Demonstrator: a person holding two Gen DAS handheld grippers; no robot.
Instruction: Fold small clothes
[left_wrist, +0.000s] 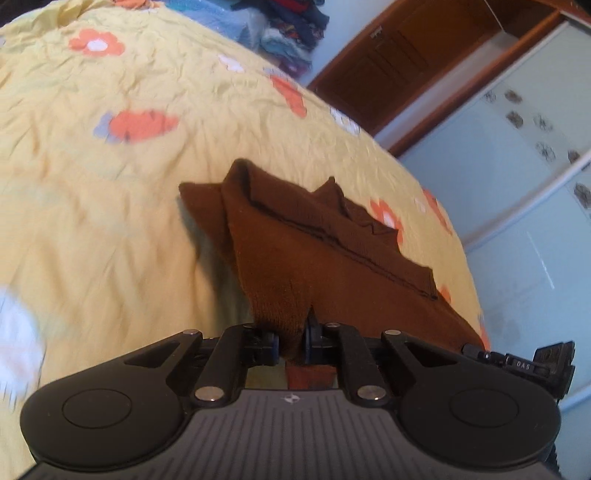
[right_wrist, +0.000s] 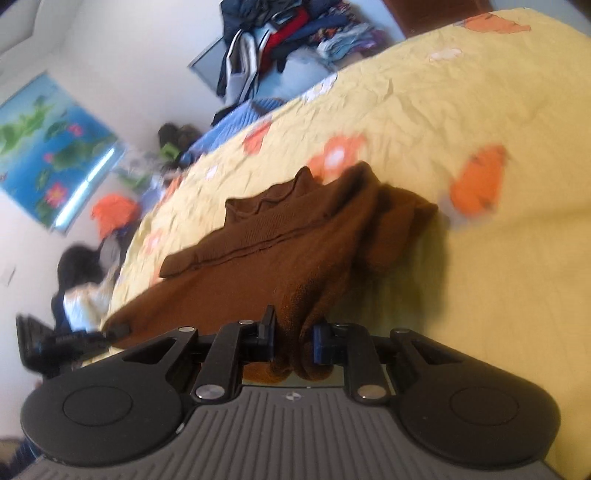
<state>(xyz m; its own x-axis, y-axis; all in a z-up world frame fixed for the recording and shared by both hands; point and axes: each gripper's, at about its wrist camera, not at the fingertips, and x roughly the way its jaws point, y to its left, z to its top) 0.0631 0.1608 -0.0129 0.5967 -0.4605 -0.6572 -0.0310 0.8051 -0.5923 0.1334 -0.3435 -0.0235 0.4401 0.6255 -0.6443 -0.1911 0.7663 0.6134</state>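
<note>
Two grippers each pinch an edge of one brown knit garment (left_wrist: 295, 240) that lies partly on the bed (left_wrist: 92, 166). The left gripper (left_wrist: 290, 341) is closed on a gathered bit of the cloth, which runs up between its pads and hangs below them. The right gripper (right_wrist: 293, 338) is likewise clamped on a thicker bunch of the same garment (right_wrist: 295, 236). From each grip the knit stretches away and rests on the bed, already doubled over itself, with a seamed edge and a wavy hem lying on top.

Judging by this, a fold is in hand: both near corners are caught and lifted, the far part still resting on the sheet. The next move seems to call for carrying the two held corners together, level with each other, over the far part, and laying them down so the edges meet before letting go. If one side runs ahead, the fold would probably skew.

The bed wears a wrinkled yellow sheet with orange and white flowers. Beyond its far edge is a pile of mixed clothes (right_wrist: 288, 33). The left view shows a brown wooden door (left_wrist: 399, 62) and pale panels with small flower marks; the right view shows a white wall with a blue pond poster (right_wrist: 51, 147) and blurred clutter below it.
</note>
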